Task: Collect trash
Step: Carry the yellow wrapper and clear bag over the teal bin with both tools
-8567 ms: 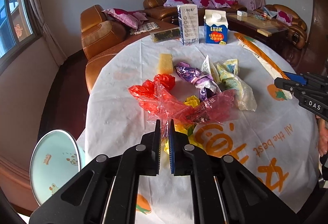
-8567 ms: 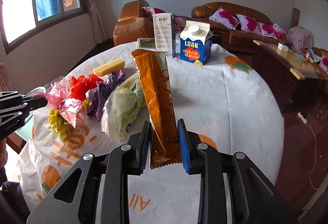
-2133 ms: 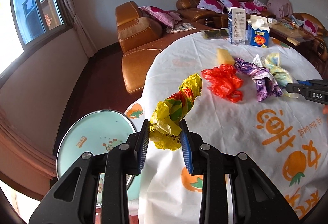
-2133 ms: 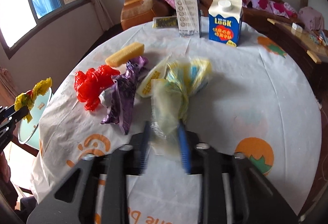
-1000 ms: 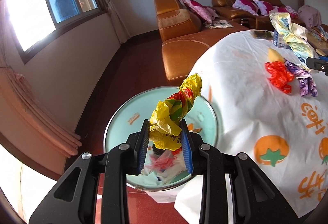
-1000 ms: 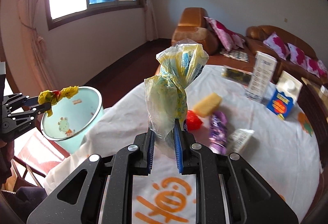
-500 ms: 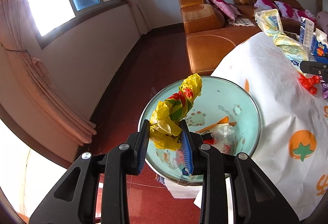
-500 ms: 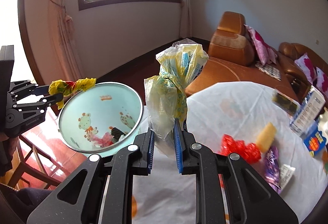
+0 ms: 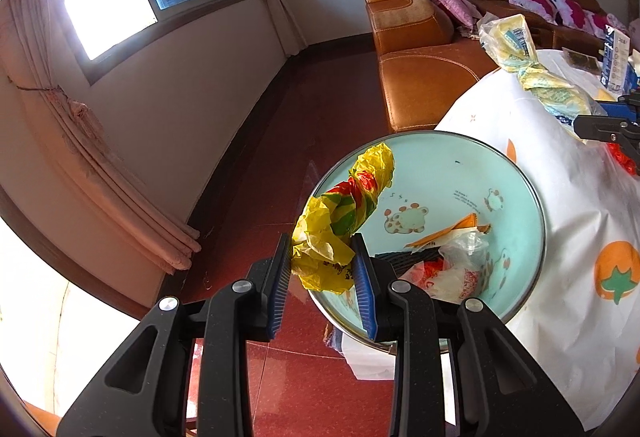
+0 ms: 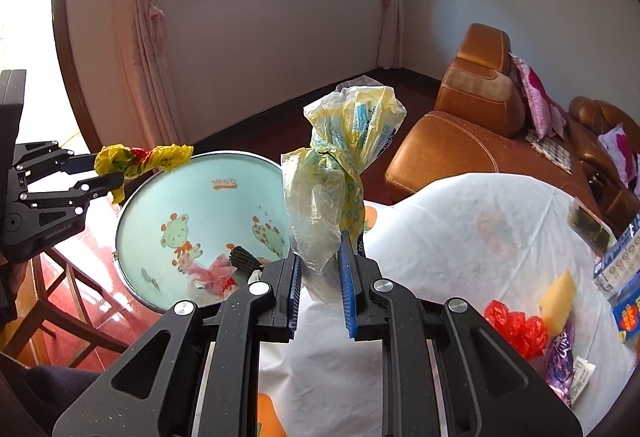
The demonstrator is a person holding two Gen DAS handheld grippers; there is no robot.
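The left claw holds a yellow bag; the right claw holds a pale bag. The left claw blocks part of the bin. The trash inside is jumbled and hard to make out.

We see a crinkled yellow plastic bag, a glossy pale-blue bin with a metal rim, shiny red floor tiles and tan leather sofas.

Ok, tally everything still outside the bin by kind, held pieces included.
Held bags: 2, yellow bag, pale bag
Wrappers: 3, red wrapper, purple wrapper, white wrapper
Cartons: 2, white carton, blue carton
Yellow block: 1
Dark packet: 1
Total: 9
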